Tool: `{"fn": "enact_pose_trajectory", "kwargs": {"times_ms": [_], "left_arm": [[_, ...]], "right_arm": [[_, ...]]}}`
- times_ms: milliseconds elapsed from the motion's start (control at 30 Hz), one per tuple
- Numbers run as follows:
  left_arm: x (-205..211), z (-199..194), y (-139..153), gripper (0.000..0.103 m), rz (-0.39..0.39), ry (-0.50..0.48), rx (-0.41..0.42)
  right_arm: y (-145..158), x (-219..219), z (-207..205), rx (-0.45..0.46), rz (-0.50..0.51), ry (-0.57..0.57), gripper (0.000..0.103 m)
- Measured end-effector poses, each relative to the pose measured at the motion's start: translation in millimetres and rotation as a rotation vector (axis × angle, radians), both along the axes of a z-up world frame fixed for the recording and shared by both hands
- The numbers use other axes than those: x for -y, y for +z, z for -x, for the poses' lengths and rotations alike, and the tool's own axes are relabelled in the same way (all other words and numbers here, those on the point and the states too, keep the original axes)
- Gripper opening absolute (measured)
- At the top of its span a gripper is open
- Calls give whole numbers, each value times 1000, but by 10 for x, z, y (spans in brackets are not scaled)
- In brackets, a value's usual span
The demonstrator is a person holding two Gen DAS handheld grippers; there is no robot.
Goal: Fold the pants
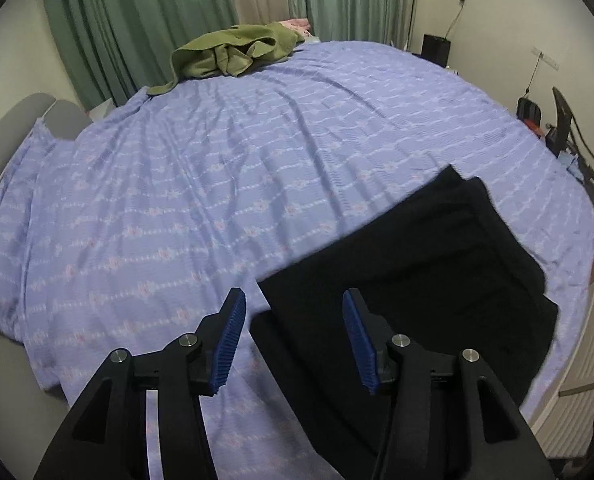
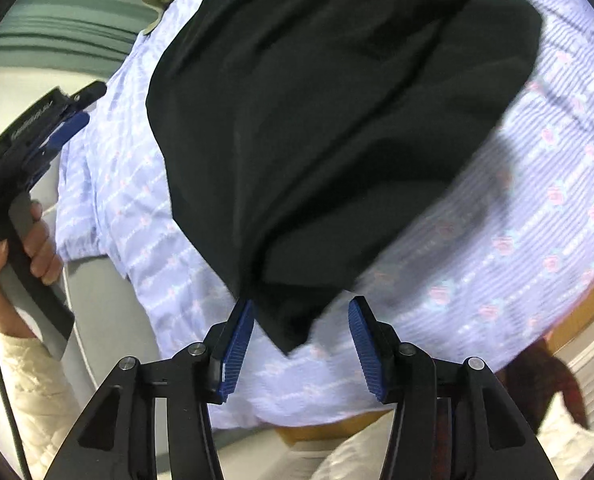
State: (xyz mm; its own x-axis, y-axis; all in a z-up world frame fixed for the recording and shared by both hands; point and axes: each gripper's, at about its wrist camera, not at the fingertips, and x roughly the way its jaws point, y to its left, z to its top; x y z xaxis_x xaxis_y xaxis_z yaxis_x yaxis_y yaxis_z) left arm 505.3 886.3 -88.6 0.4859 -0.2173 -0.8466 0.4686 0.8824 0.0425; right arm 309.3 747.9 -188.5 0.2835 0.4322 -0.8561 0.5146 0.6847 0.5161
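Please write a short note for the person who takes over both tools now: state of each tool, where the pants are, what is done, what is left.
Left tool: open, holds nothing, above the left edge of the black pants.
Right tool: open, holds nothing; a corner of the pants lies between its fingers, not pinched.
Pants: folded into a compact stack on the lilac bedsheet, near the bed's edge.
Done: the fold looks laid down and let go.
Left: perhaps smooth the stack. An olive garment lies unfolded at the far side.

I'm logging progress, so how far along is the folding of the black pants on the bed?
Done: the black pants lie folded in layers on the purple bedsheet. In hand: nothing; the left tool and right tool are both open, no cloth pinched. Left: perhaps one more fold; the crumpled green garment is untouched.
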Motion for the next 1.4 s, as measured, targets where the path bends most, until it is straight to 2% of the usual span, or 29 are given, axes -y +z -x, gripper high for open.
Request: {"fn": "enact_pose_trajectory", "kwargs": {"times_ms": [100, 167, 233, 400, 567, 667, 867, 967, 1067, 1200, 1267, 1400], "left_arm": [[-79, 329, 57, 54, 22, 39, -3], [-105, 566, 105, 60, 8, 73, 13], [-102, 807, 136, 61, -7, 83, 33], [26, 1465, 180, 63, -31, 137, 49], [508, 2176, 351, 74, -12, 174, 82], [894, 2536, 458, 79, 13, 234, 95], [1706, 3207, 759, 94, 102, 361, 140], [2071, 3406, 913, 100, 144, 407, 158], [2368, 3498, 1031, 101, 174, 416, 171], [2717, 3539, 1155, 101, 138, 373, 236], [2918, 3552, 1208, 101, 124, 333, 251], [3227, 3632, 1280, 101, 108, 317, 269]], "right_arm": [[145, 214, 178, 49, 51, 14, 51], [272, 368, 254, 91, 99, 27, 57], [419, 558, 358, 138, 174, 35, 66], [846, 1028, 597, 264, 326, 67, 75], [1293, 1580, 944, 405, 465, 160, 83], [1491, 1890, 1132, 471, 540, 243, 87], [1831, 2699, 1494, 572, 541, 386, 89], [1986, 3064, 1643, 601, 546, 401, 90], [2102, 3380, 1788, 621, 579, 390, 92], [2190, 3706, 1890, 634, 598, 349, 92], [2210, 3808, 1915, 627, 624, 329, 92], [2272, 4090, 1963, 630, 631, 292, 92]]}}
